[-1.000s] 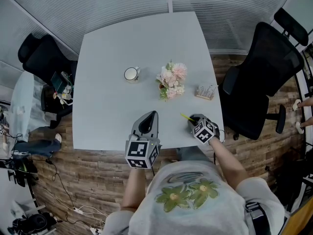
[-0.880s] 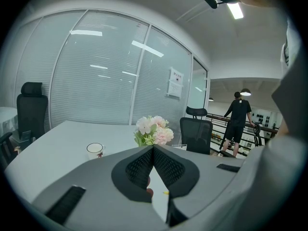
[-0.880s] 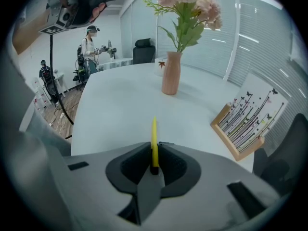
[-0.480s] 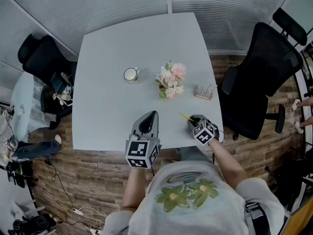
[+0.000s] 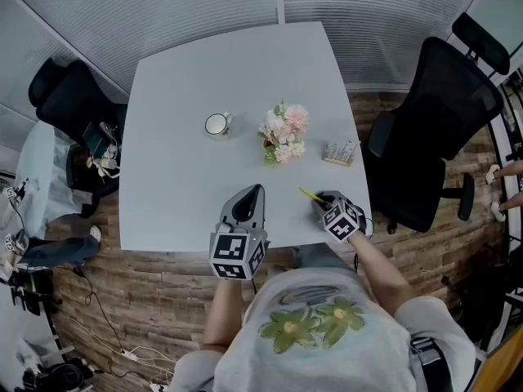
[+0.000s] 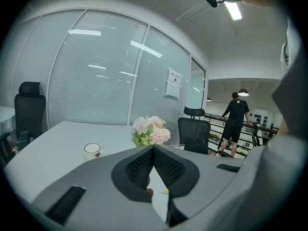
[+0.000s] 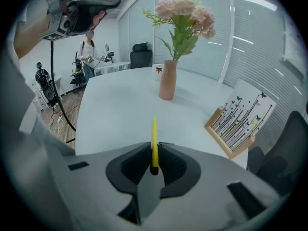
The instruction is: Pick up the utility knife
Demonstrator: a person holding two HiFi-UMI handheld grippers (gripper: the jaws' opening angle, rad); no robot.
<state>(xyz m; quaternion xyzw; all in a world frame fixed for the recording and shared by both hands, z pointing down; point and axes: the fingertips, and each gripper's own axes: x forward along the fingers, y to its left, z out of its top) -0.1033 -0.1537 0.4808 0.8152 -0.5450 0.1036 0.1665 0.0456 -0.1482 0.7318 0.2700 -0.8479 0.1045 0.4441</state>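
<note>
The yellow utility knife [image 7: 154, 143] stands on edge between my right gripper's pads, its thin yellow body sticking out forward over the white table [image 7: 115, 109]. My right gripper [image 7: 154, 153] is shut on it. In the head view the knife [image 5: 310, 195] pokes out up-left of the right gripper [image 5: 322, 203] near the table's front right edge. My left gripper [image 5: 248, 200] hovers over the front edge, its jaws [image 6: 153, 150] shut with nothing between them.
A pink vase of flowers [image 5: 282, 134] stands mid-table, a white mug [image 5: 218, 124] to its left, a small wooden card stand [image 5: 341, 152] to its right. Black office chairs [image 5: 429, 129] flank the table. People stand in the background.
</note>
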